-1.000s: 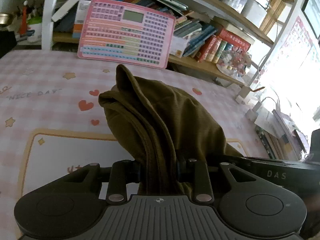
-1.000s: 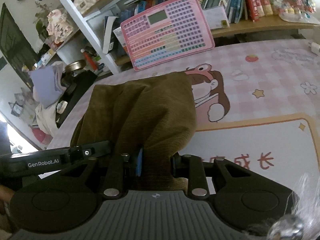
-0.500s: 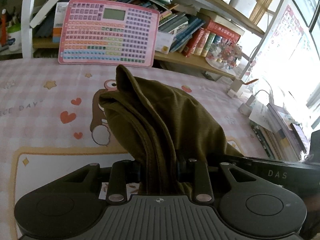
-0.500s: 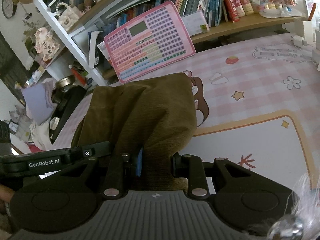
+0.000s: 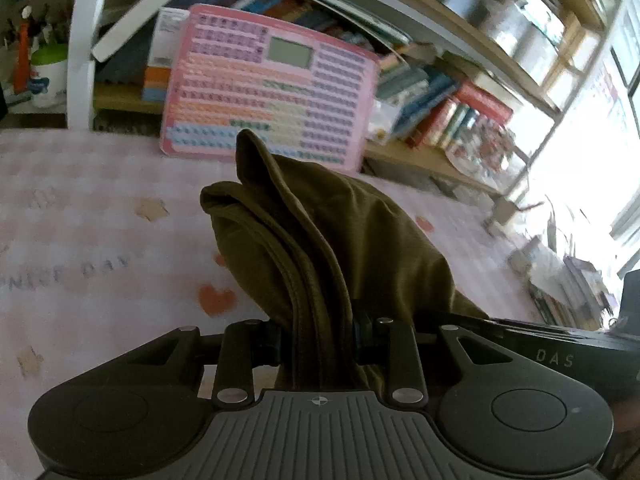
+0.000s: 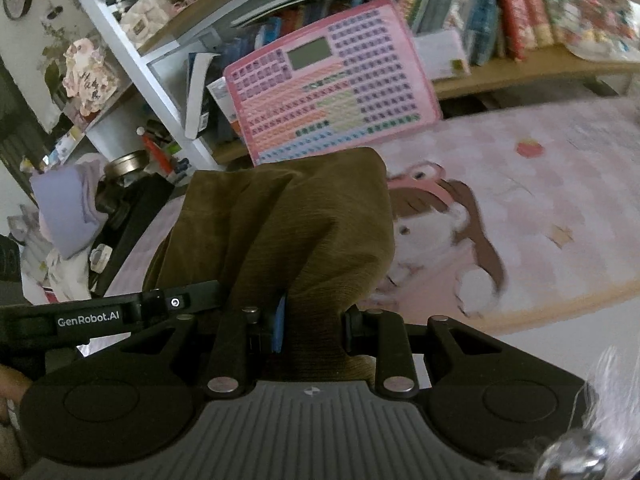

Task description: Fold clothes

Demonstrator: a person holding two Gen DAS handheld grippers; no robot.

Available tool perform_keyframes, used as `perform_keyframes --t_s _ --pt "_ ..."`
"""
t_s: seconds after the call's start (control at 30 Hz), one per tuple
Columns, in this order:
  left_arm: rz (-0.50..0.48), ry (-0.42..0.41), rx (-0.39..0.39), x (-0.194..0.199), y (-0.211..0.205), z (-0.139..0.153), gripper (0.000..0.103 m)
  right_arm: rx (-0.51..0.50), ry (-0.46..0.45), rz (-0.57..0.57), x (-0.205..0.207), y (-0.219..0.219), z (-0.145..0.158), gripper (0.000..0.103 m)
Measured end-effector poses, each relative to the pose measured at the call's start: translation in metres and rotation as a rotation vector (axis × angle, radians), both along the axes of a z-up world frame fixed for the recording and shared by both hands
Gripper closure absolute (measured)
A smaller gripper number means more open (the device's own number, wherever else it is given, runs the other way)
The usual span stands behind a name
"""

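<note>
So both grippers are clamped on the same olive-brown garment (image 5: 320,248), a soft thing with a fine ribbed, corduroy-ish weave that shows best in the right wrist view (image 6: 288,232). From the left wrist camera the cloth bunches into thick rolled folds with a stitched seam running down into the left gripper (image 5: 320,340), whose black fingers (image 5: 268,340) are pinched narrow around a fat wad of fabric. The rest of the garment rises toward 12 o'clock from that gripper, ending in a pointy peak.

The right gripper (image 6: 310,330) is likewise squeezed on a bunch of the same cloth, with a blue pad showing on its left finger (image 6: 278,328). Here the fabric spreads out broader and flatter toward 12 o'clock, with a squarish top edge, and drapes off toward 9 o'clock over the other gripper's body marked "GenRobot.AI".

Under it all is a pink checked tablecloth (image 6: 560,168) with hearts, stars and a cartoon girl print (image 6: 440,220) at about 2 o'clock from the right gripper. A hard pink learning board (image 5: 272,96) with rows of little keys and a small grey screen leans against the bookshelf (image 5: 472,116) at 12 o'clock. Background is pretty blurry.
</note>
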State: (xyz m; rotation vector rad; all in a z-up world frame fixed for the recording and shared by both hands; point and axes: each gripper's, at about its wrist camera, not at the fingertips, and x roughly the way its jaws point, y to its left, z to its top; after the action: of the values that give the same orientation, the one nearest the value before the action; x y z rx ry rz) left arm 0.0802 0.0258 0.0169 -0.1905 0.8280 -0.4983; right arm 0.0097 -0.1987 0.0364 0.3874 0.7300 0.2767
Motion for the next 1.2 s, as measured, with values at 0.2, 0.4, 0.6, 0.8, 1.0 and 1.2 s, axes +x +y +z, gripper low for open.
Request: perform_keyframes --t_s 0.2,0.4,0.6,0.8,1.0,1.2 --pt "0.003 -0.014 -0.010 0.060 0.034 -0.006 0.075 -0.022 -0.008 0.009 0.062 0.036 0.003 0.079" --pt "0.010 0.002 -0.025 0.116 0.051 -0.018 0.075 -0.029 0.012 -0.027 0.125 0.055 -0.007 0.079" --pt "0.058 0.109 -0.071 0.145 0.065 -0.053 0.070 -0.003 0.059 -0.077 0.152 0.057 -0.032 0.078" --pt "0.079 0.129 -0.141 0.148 0.073 -0.064 0.068 0.052 0.108 -0.127 0.157 0.053 -0.051 0.074" --pt "0.099 0.108 -0.125 0.141 0.071 -0.059 0.060 0.003 0.112 -0.134 0.159 0.057 -0.049 0.062" --pt "0.131 -0.008 -0.021 0.103 0.069 -0.035 0.050 -0.062 0.102 -0.166 0.142 0.056 -0.036 0.046"
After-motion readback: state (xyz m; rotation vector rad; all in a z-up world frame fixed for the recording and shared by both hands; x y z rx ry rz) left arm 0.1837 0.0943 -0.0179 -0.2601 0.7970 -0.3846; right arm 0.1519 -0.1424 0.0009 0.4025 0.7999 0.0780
